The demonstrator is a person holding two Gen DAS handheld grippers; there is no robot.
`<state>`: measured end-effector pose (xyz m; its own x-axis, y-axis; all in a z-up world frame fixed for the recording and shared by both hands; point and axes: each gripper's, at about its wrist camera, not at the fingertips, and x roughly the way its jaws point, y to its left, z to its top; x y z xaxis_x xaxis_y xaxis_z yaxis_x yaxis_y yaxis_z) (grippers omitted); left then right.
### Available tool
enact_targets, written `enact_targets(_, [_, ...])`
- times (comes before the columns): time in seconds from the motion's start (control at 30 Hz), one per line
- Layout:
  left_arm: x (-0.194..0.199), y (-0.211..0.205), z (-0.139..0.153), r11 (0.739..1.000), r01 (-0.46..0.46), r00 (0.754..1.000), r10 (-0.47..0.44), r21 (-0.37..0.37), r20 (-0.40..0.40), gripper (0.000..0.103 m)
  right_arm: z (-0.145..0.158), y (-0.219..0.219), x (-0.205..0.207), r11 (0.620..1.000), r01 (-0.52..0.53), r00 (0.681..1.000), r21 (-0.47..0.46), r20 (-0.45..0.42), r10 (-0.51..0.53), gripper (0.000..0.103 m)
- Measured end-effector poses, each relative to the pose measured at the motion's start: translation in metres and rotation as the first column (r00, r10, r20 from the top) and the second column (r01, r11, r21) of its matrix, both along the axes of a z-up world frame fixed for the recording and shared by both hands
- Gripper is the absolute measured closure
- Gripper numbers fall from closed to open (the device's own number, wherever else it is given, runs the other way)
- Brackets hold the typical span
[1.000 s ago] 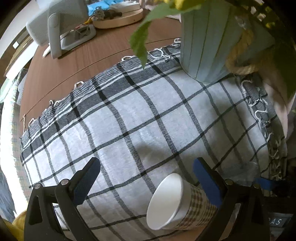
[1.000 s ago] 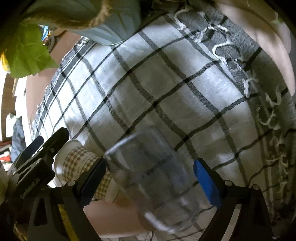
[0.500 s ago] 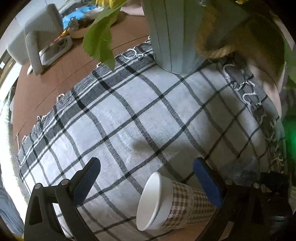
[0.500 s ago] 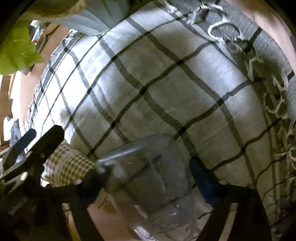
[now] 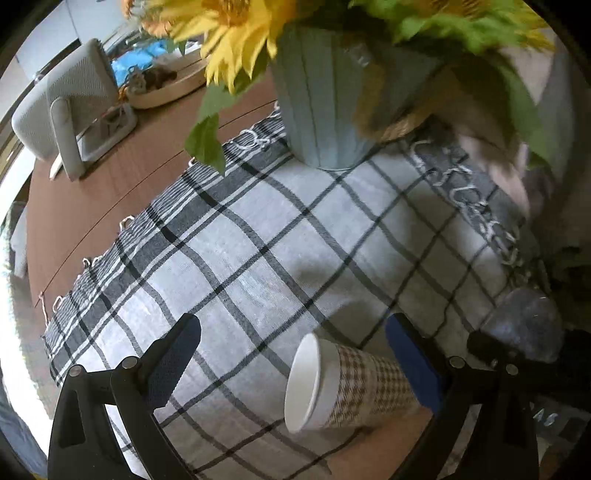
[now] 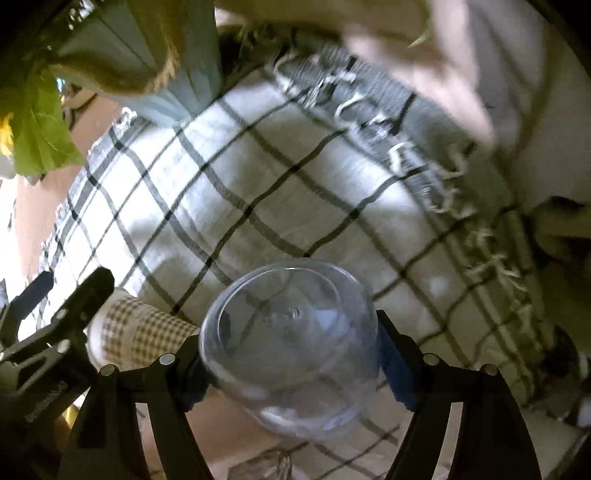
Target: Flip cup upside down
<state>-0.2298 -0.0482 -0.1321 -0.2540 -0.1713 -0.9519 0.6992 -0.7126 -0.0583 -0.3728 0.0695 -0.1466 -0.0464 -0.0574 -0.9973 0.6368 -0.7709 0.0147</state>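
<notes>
A clear plastic cup sits between the blue pads of my right gripper, which is shut on it; its flat base faces the camera and it is held above the plaid cloth. It shows faintly in the left wrist view at the right. A checked paper cup lies on its side on the cloth, white mouth pointing left, against the right finger of my open left gripper. It also shows in the right wrist view, left of the clear cup.
A ribbed pale-blue vase with sunflowers stands at the cloth's far edge. A grey fan-like device and a wooden tray sit on the brown table behind. The cloth's fringed edge runs along the right.
My right gripper has turned the clear cup so its base now faces the camera. The left gripper has pulled back and tilted up, bringing the sunflowers into view; the paper cup stays lying down.
</notes>
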Motion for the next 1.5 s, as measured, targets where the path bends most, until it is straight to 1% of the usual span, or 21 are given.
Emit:
enact_targets(0.13, [0.010,0.000,0.017,0.999,0.052,0.997,-0.052,0.005,-0.051,0.001,0.034,-0.003,0.006,0.999,0.036,0.997,-0.005,-0.068,-0.036,0.029])
enact_targets(0.17, [0.014,0.001,0.023,0.998,0.069,0.995,-0.068,0.002,-0.068,0.001,0.041,0.003,0.005,0.999,0.044,0.996,-0.007,-0.083,-0.044,0.029])
enact_targets(0.2, [0.017,0.001,0.030,0.997,0.083,0.993,-0.082,-0.001,-0.089,0.001,0.048,0.012,0.033,0.998,0.058,0.992,-0.010,-0.108,-0.059,0.029])
enact_targets(0.23, [0.020,0.003,0.036,0.996,0.092,0.990,-0.092,-0.008,-0.103,0.001,0.047,0.016,0.046,0.998,0.069,0.990,-0.013,-0.123,-0.070,0.029])
enact_targets(0.27, [0.024,0.003,0.043,0.994,0.106,0.987,-0.107,-0.015,-0.119,0.001,0.058,0.025,0.059,0.997,0.079,0.987,-0.018,-0.136,-0.081,0.029])
enact_targets(0.3, [0.028,0.005,0.050,0.992,0.125,0.982,-0.126,-0.017,-0.139,0.001,0.069,0.033,0.063,0.996,0.089,0.985,-0.024,-0.148,-0.092,0.029])
enact_targets(0.33, [0.032,0.005,0.056,0.989,0.143,0.977,-0.145,-0.024,-0.157,0.001,0.076,0.031,0.071,0.994,0.106,0.980,-0.033,-0.163,-0.110,0.029])
enact_targets(0.4, [0.042,0.007,0.068,0.982,0.180,0.965,-0.186,-0.049,-0.187,0.001,0.091,0.031,0.083,0.991,0.127,0.973,-0.047,-0.187,-0.133,0.029])
enact_targets(0.47, [0.053,0.009,0.078,0.974,0.214,0.951,-0.226,-0.082,-0.211,0.001,0.110,0.036,0.104,0.986,0.149,0.965,-0.071,-0.206,-0.161,0.029])
enact_targets(0.6, [0.080,0.013,0.094,0.944,0.290,0.918,-0.321,-0.159,-0.234,0.001,0.139,0.042,0.152,0.973,0.195,0.947,-0.121,-0.236,-0.219,0.029])
enact_targets(0.67, [0.098,0.015,0.101,0.923,0.319,0.900,-0.366,-0.214,-0.237,0.001,0.142,0.043,0.169,0.966,0.218,0.941,-0.138,-0.232,-0.246,0.029])
enact_targets(0.83, [0.129,0.017,0.101,0.876,0.389,0.867,-0.453,-0.286,-0.208,0.001,0.132,0.052,0.217,0.930,0.314,0.919,-0.192,-0.183,-0.348,0.029])
enact_targets(0.93, [0.145,0.014,0.096,0.863,0.418,0.860,-0.476,-0.283,-0.183,0.001,0.118,0.060,0.240,0.896,0.376,0.904,-0.238,-0.118,-0.411,0.029])
enact_targets(1.0, [0.154,0.011,0.090,0.856,0.431,0.860,-0.485,-0.286,-0.159,0.001,0.106,0.064,0.253,0.872,0.417,0.892,-0.256,-0.070,-0.447,0.029])
enact_targets(1.1, [0.166,0.008,0.078,0.843,0.453,0.858,-0.500,-0.292,-0.114,0.001,0.084,0.066,0.271,0.841,0.474,0.876,-0.261,0.036,-0.482,0.029])
enact_targets(1.2, [0.173,0.003,0.066,0.837,0.477,0.855,-0.513,-0.266,-0.079,0.001,0.065,0.064,0.283,0.826,0.506,0.862,-0.248,0.137,-0.487,0.028])
enact_targets(1.27, [0.174,-0.001,0.057,0.834,0.493,0.853,-0.519,-0.247,-0.051,0.001,0.051,0.058,0.290,0.824,0.520,0.852,-0.226,0.203,-0.482,0.028])
enact_targets(1.3, [0.174,-0.003,0.053,0.833,0.498,0.853,-0.520,-0.241,-0.035,0.001,0.044,0.054,0.293,0.822,0.527,0.845,-0.216,0.237,-0.480,0.028])
enact_targets(1.33, [0.174,-0.005,0.049,0.833,0.501,0.854,-0.520,-0.235,-0.021,0.001,0.035,0.051,0.295,0.816,0.542,0.831,-0.203,0.276,-0.483,0.028])
enact_targets(1.4, [0.172,-0.010,0.039,0.835,0.507,0.855,-0.518,-0.215,0.007,0.001,0.022,0.047,0.295,0.809,0.558,0.813,-0.186,0.316,-0.489,0.028])
enact_targets(1.5, [0.169,-0.017,0.028,0.839,0.506,0.860,-0.510,-0.201,0.037,0.001,0.006,0.043,0.288,0.802,0.577,0.798,-0.153,0.316,-0.514,0.028])
